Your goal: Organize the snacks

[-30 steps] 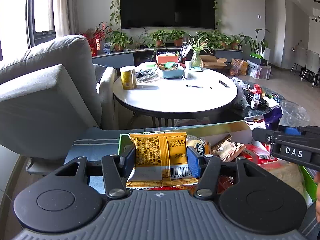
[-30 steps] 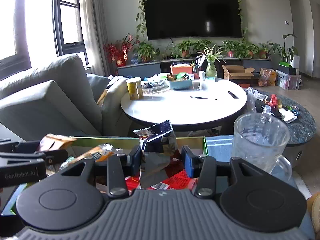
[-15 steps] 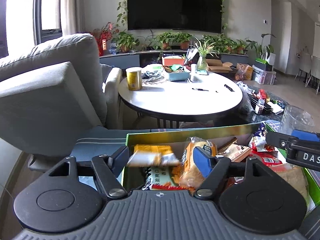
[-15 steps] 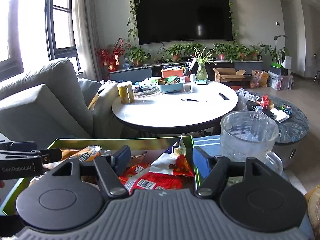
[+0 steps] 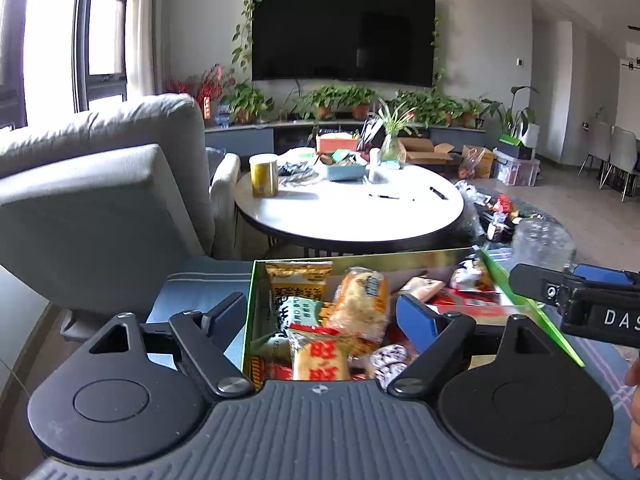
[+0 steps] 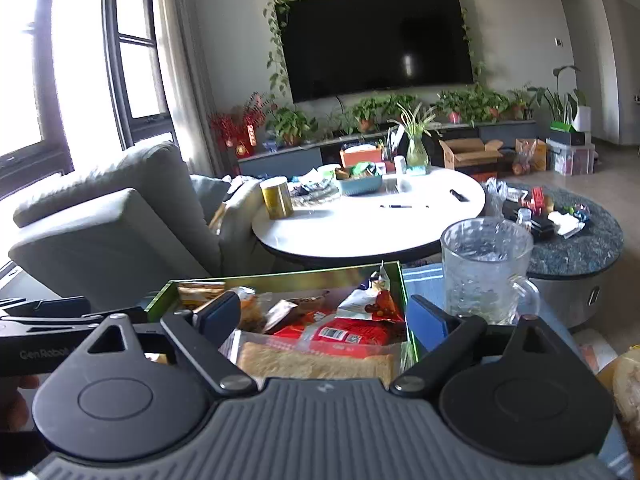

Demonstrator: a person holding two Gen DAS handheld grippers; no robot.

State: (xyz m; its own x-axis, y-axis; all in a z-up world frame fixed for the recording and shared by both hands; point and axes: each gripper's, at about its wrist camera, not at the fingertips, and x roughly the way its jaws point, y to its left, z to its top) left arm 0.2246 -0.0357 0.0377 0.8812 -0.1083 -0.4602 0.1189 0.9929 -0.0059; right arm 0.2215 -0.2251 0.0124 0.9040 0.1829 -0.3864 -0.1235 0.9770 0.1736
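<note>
Snacks sit piled in the green box [image 5: 532, 312], which rests on a striped blue cloth [image 5: 192, 280]. Orange packet [image 5: 298, 280] stands upright against the far-left wall, puffed-rice pack [image 5: 362, 304] leaning beside it; red packs [image 6: 348, 332] fill the right half.

Left gripper [image 5: 320, 316] hovers over the box's left end, jaws opening, nothing pinched. Right gripper [image 6: 324, 316] is spread over the right end, empty too.

Box's long axis runs left-right across both grippers. Loose items at the lower right edge of the right wrist view look nearer the right hand. Glass pitcher [image 6: 486, 268] stands just right of the box: bump risk.
</note>
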